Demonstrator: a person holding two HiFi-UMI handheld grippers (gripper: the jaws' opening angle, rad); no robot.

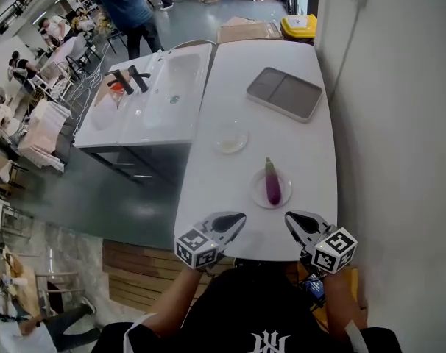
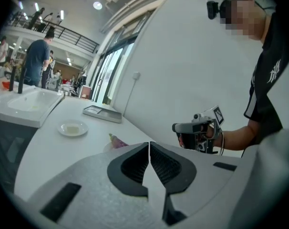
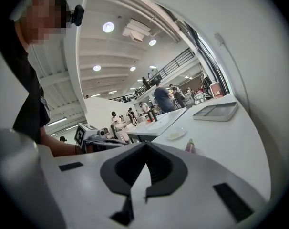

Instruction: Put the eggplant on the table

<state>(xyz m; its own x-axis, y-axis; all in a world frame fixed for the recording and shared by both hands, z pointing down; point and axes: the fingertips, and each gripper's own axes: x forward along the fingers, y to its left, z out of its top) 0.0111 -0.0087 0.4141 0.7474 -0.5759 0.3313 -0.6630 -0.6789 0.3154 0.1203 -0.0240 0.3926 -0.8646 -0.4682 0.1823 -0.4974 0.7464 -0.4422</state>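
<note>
A purple eggplant (image 1: 272, 185) lies on a small white plate (image 1: 257, 193) near the front of the long white table (image 1: 230, 87). Both grippers hover at the table's near edge, short of the plate. My left gripper (image 1: 240, 219) is shut and holds nothing, left of the plate. My right gripper (image 1: 290, 218) is shut and empty, just below the plate. In the left gripper view the eggplant (image 2: 117, 141) peeks over the shut jaws, with the right gripper (image 2: 175, 127) beyond. The right gripper view shows the eggplant's green tip (image 3: 190, 146) above its jaws.
A second small dish (image 1: 231, 137) sits mid-table and a grey tray (image 1: 285, 93) lies at the far right. A white double sink unit (image 1: 146, 98) stands left of the table. A white wall (image 1: 400, 123) runs along the right. People stand in the background.
</note>
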